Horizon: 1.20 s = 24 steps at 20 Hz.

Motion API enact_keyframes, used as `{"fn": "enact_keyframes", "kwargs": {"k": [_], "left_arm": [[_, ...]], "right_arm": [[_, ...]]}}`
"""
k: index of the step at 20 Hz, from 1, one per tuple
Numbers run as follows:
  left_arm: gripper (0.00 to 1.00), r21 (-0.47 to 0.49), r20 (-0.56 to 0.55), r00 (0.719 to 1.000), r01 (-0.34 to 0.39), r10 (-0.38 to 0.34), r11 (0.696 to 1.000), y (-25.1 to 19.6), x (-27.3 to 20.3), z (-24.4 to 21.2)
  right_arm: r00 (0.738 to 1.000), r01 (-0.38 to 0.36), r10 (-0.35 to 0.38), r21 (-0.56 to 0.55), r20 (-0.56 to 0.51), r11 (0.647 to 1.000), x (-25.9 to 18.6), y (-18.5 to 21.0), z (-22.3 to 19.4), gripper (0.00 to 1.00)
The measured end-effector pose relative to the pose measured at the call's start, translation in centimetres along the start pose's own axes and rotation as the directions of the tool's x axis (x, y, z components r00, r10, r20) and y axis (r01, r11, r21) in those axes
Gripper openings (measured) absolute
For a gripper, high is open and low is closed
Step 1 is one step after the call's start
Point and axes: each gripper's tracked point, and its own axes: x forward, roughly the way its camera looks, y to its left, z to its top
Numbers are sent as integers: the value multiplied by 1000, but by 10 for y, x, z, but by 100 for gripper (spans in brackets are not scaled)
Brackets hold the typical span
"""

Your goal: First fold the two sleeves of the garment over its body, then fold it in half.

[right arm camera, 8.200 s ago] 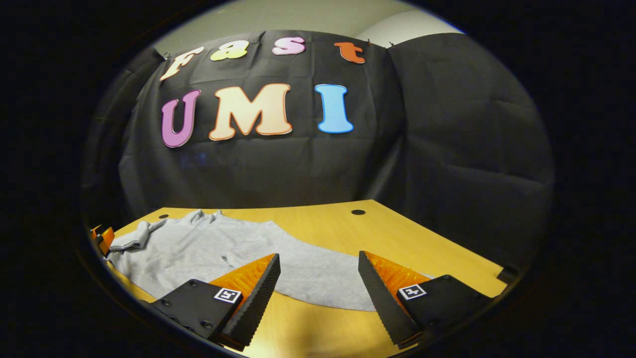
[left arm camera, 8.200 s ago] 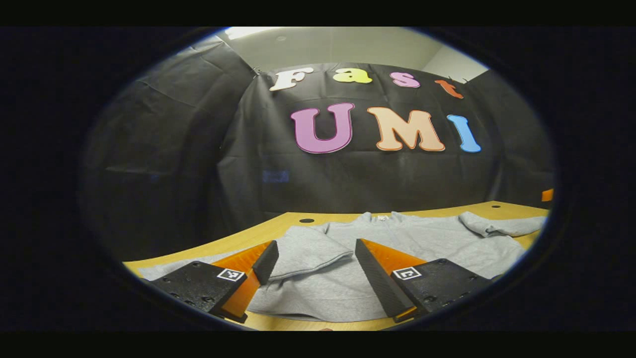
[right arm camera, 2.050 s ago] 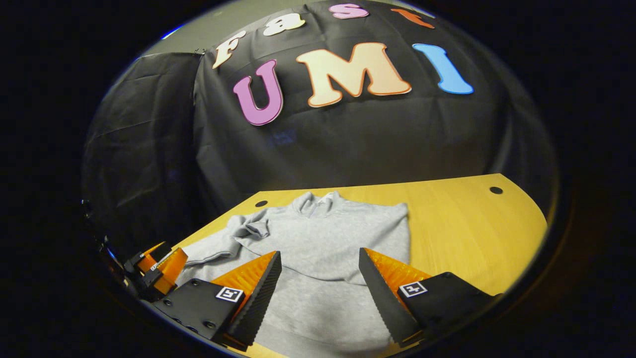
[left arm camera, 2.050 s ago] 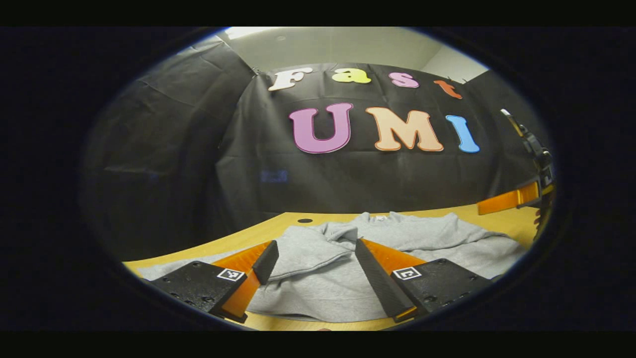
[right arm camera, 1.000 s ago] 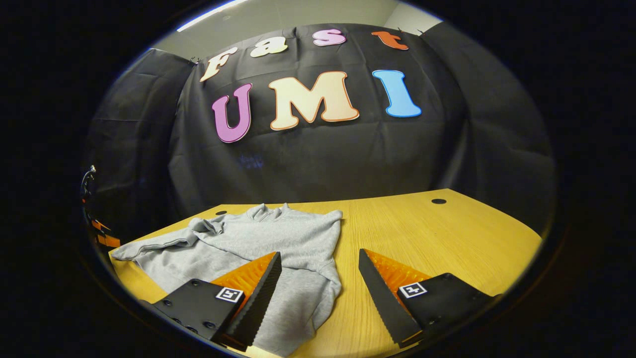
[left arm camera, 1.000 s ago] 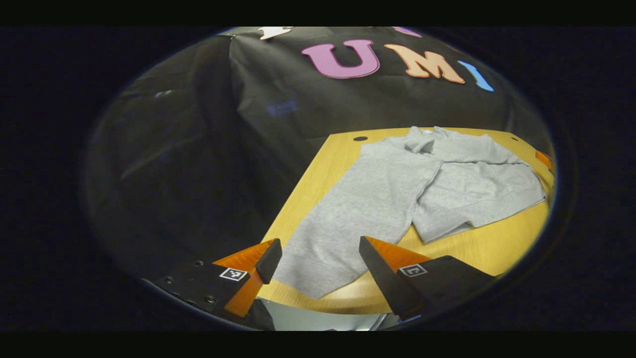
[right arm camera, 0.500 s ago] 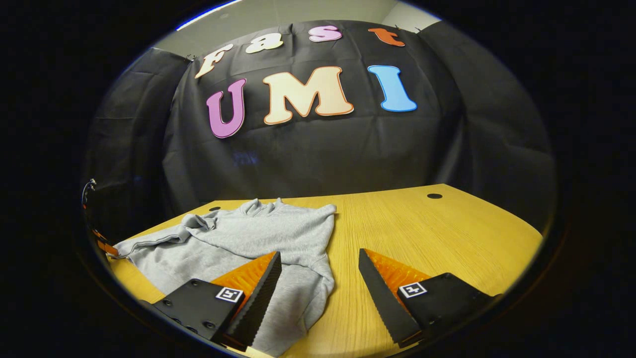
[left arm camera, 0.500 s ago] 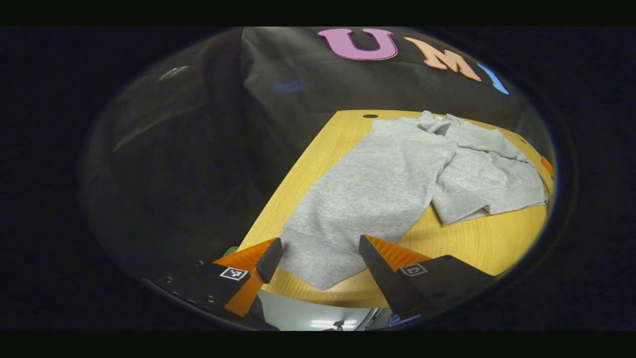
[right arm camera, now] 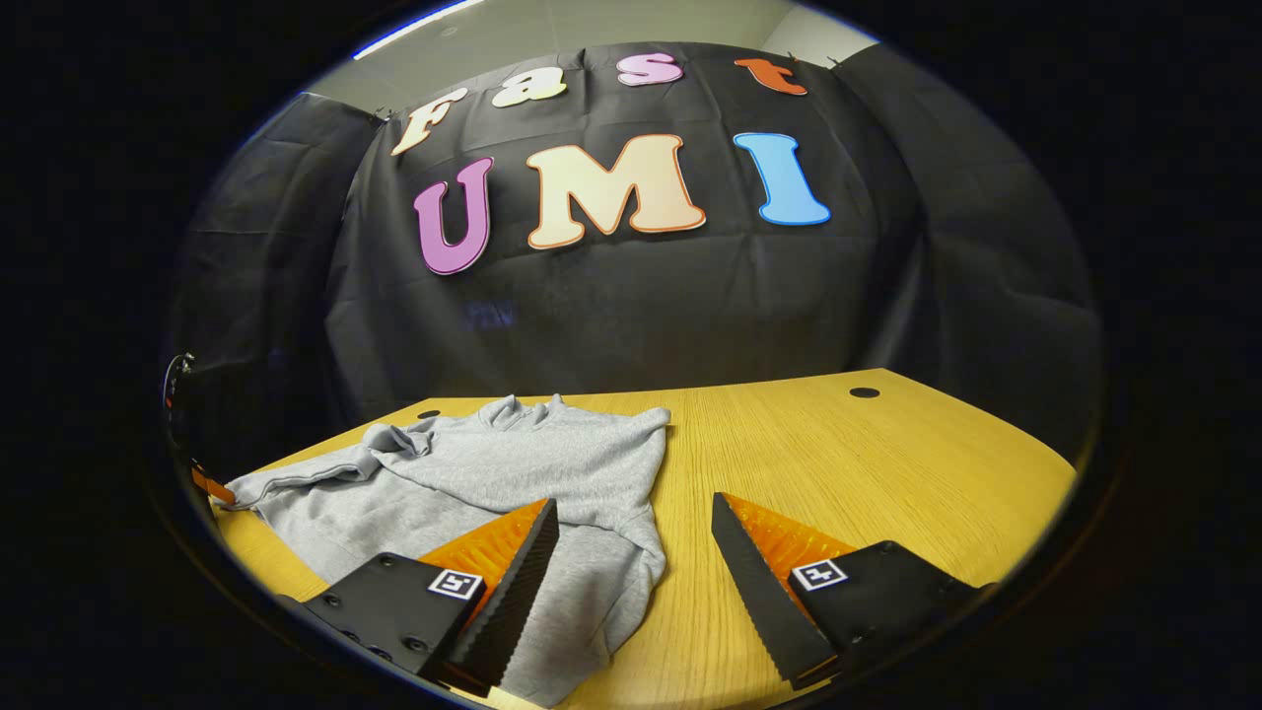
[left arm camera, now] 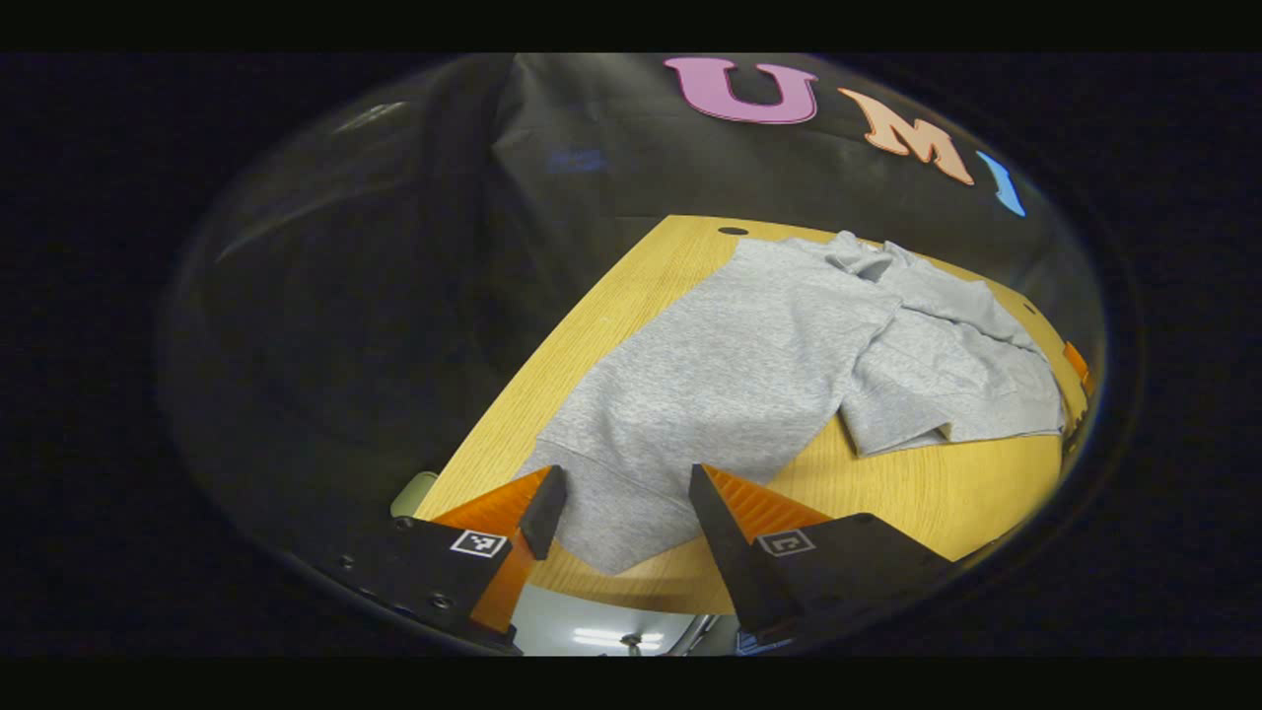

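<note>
A grey sweatshirt (left arm camera: pixel 749 365) lies on the wooden table (left arm camera: pixel 946 483), collar toward the far wall, with a sleeve folded across its body (left arm camera: pixel 946 385). My left gripper (left arm camera: pixel 623 488) is open over the table's near edge, and the garment's near hem corner (left arm camera: pixel 616 532) lies between its fingers. In the right gripper view the sweatshirt (right arm camera: pixel 513 473) spreads to the left, a sleeve bunched near the collar (right arm camera: pixel 399 442). My right gripper (right arm camera: pixel 636 523) is open just above the table (right arm camera: pixel 838 463), its left finger (right arm camera: pixel 513 582) over the other hem corner.
Round cable holes (left arm camera: pixel 733 231) (right arm camera: pixel 864 392) sit near the table's far corners. The black cloth wall stands close behind. Bare wood extends right of the garment (right arm camera: pixel 887 473). Below the near edge (left arm camera: pixel 641 597) the floor shows. An orange bit of the other gripper (right arm camera: pixel 212 485) peeks at the far left.
The left gripper has swung from the sleeve to the near hem corner and its fingers have narrowed slightly. The right gripper has folded the right sleeve over and settled at the other corner.
</note>
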Motion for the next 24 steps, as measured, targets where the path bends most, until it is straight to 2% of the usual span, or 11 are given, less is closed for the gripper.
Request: {"fn": "enact_keyframes", "kwargs": {"k": [3, 5, 8, 9, 12, 13, 15, 17, 21, 24], "left_arm": [[76, 5, -28, 1000, 4, -4, 1000, -1, -1, 0], [72, 4, -38, 999, 7, -7, 1000, -4, -1, 1], [55, 0, -33, 999, 8, -8, 1000, -9, -1, 0], [55, 10, -19, 999, 35, -35, 999, -15, -1, 2], [19, 30, -10, 999, 49, -49, 998, -19, -1, 3], [14, 29, -15, 999, 45, -45, 999, -20, -2, 1], [7, 24, -4, 999, 39, -39, 999, -20, -2, 3], [9, 15, 19, 999, 41, -41, 999, -20, -2, 5], [3, -22, 60, 997, 40, -38, 999, -22, -2, 8], [0, -61, 105, 992, 75, -68, 995, -32, -6, 12]], "right_arm": [[1000, -4, 4, -8, 18, 1000, -1, 1, 1, 97], [1000, -4, 4, 2, 24, 1000, -1, 0, 2, 97], [999, -2, 2, 29, 33, 1000, -1, 0, 2, 97], [999, -1, 0, 32, 36, 999, 0, 0, 2, 97], [999, 6, -6, 14, 46, 1000, -1, 0, 2, 98], [999, 7, -7, 4, 52, 1000, -2, 1, 3, 98], [998, 6, -5, -12, 69, 1000, -4, 3, 5, 97], [997, 8, -6, -24, 79, 1000, -6, 4, 6, 97], [995, 8, -4, -37, 95, 999, -7, 7, 7, 97], [995, 3, 1, -37, 98, 999, -7, 7, 7, 98]]}}
